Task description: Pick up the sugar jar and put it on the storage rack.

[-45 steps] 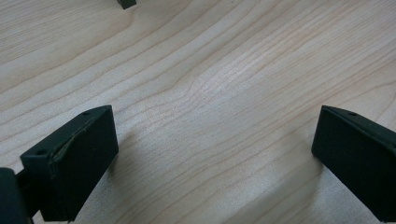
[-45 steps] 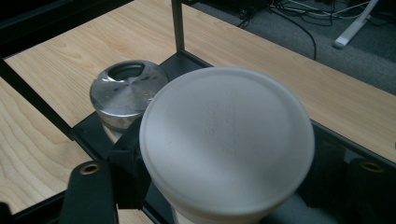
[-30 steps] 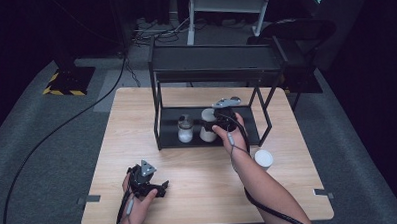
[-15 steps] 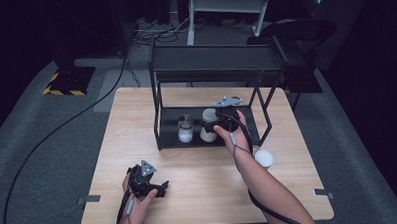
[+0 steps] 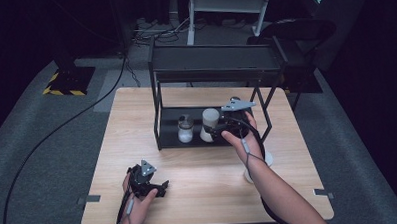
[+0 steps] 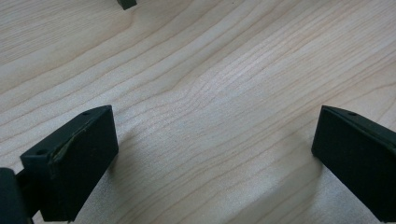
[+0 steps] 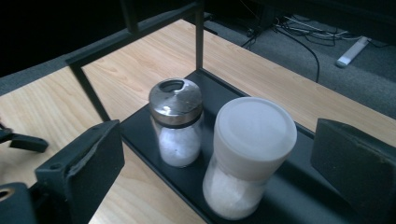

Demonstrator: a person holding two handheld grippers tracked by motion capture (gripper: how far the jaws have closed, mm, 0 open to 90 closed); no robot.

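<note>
At the centre of the high view we hold the right gripper (image 5: 218,127), its jaws just opened wide and clear of the white-capped plastic jar of white grains (image 7: 247,156) standing on the black metal rack's lower shelf (image 7: 289,186), just beside a steel-topped glass shaker (image 7: 176,122). At lower left, our left gripper (image 6: 215,154) rests spread and empty on the pale wooden table (image 6: 224,84).

The white-capped jar (image 7: 250,154) stands upright on the lower shelf (image 7: 299,196) of the black rack, its clear body filled with white grains and closed by a broad, flat, milky plastic lid. Just beside it, a small gap apart, stands the shaker (image 7: 176,122), shorter and slimmer (its domed metal top has an oval opening), also upright and about half full of white grains. From above, the white-capped jar (image 5: 209,124) sits right of the shaker (image 5: 185,129), both near the shelf's front edge.
</note>
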